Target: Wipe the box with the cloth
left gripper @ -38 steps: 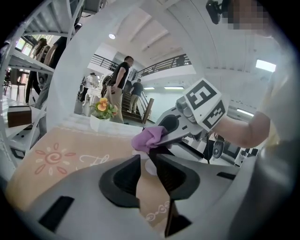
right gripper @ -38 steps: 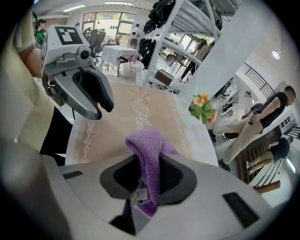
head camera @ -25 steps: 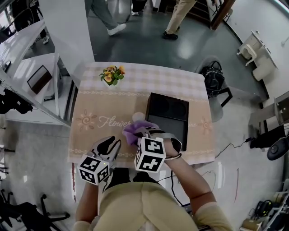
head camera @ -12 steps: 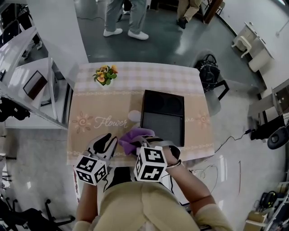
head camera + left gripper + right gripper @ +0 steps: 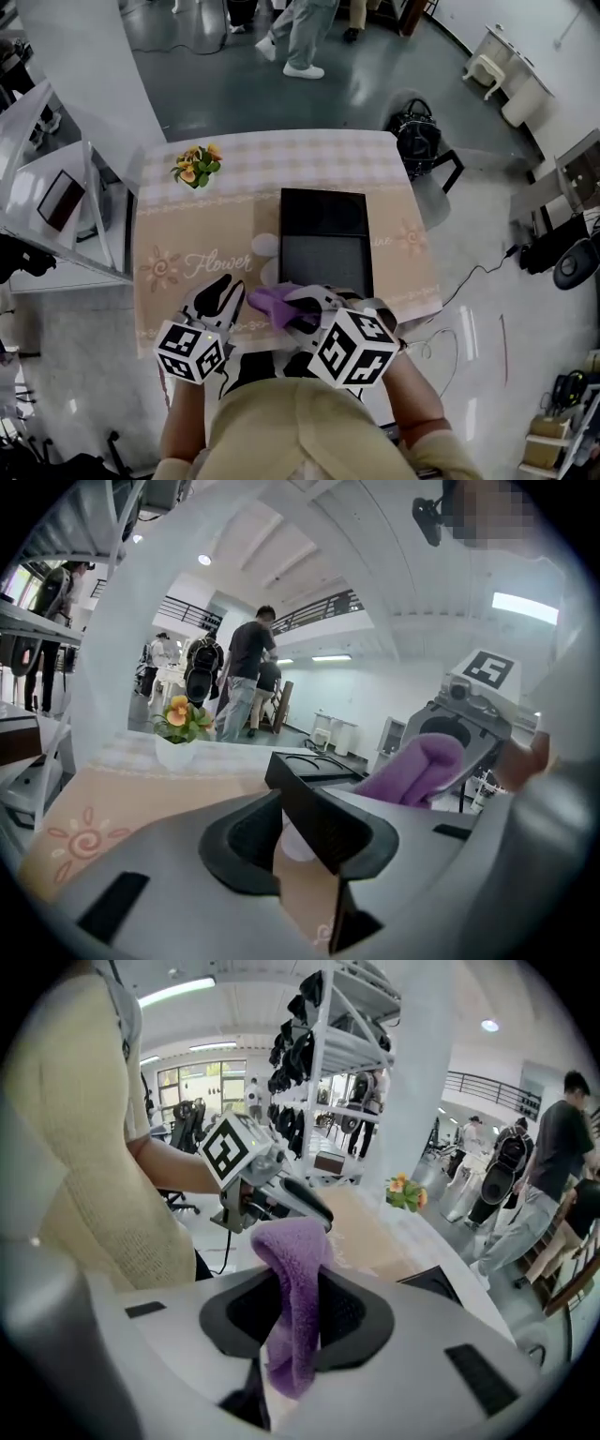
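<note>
Right gripper (image 5: 302,309) now farther back from the box (image 5: 323,239), tight on purple cloth (image 5: 270,300); left gripper (image 5: 228,292) part-open, empty.

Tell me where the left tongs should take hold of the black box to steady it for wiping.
Probably the near short edge of the black box, towards its left corner, coming in from the near side. The box lies flat and looks too wide to span; that end is nearest the open left tongs and leaves the top free for the cloth.

Left gripper (image 5: 223,289) fingers apart, empty; right gripper (image 5: 302,309) fingers clamped on the cloth (image 5: 270,301).
</note>
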A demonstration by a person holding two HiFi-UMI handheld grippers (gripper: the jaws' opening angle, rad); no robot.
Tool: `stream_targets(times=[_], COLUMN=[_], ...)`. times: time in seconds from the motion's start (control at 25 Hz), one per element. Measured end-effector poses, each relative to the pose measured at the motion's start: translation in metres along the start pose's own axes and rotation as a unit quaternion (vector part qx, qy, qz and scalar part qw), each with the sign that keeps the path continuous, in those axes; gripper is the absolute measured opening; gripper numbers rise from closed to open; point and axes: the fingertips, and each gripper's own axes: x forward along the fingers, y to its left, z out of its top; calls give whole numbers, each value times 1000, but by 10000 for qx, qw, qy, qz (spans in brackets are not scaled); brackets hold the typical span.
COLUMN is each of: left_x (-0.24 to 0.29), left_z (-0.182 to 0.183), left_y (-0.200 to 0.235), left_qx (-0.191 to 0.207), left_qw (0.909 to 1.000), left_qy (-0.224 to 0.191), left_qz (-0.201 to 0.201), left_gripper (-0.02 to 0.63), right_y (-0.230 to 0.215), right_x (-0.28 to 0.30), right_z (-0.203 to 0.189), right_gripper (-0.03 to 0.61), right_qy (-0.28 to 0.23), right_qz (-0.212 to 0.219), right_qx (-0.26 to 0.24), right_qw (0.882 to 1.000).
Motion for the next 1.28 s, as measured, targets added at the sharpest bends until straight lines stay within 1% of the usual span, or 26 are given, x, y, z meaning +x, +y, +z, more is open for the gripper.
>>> stream_targets(times=[0.12,0.2,0.28,0.36,0.48,0.6,0.68,0.84,0.96,1.08,1.2,1.28], left_x=[13,23,34,43,52,60,67,79,87,94,101,104], left_z=[4,5,3,2,1,3,6,13,17,15,9,7], left_y=[-12,-19,-25,-29,-34,-38,-39,-40,-40,-37,-36,-35], left_qx=[86,154,169,120,72,151,240,447,511,472,471,433], left_qw=[9997,9992,9988,9984,9980,9976,9975,9970,9970,9975,9973,9975], left_qy=[13,70,140,181,215,257,280,322,344,391,485,518], left_qz=[-234,-358,-442,-519,-589,-618,-609,-536,-473,-363,-276,-231], left_gripper=[112,112,112,112,122,131,137,150,159,171,195,195], right_y=[-26,-48,-75,-102,-135,-161,-176,-200,-213,-224,-238,-245], right_x=[-28,-48,-71,-94,-121,-136,-140,-135,-123,-107,-93,-85], right_z=[-2,-6,-13,-23,-49,-79,-98,-130,-152,-173,-197,-206], right_gripper=[101,101,101,101,101,101,101,101,101,101,101,101], right_qy=[-420,-683,-939,-1137,-1115,-837,-654,-453,-405,-381,-410,-564], right_qz=[-503,-973,-1521,-2066,-2737,-3268,-3525,-3766,-3765,-3668,-3690,-3678], right_qx=[209,406,635,864,1180,1289,1332,1581,1819,2163,2579,2868], right_qw=[9976,9921,9818,9680,9480,9325,9240,9116,9075,9040,8920,8828])
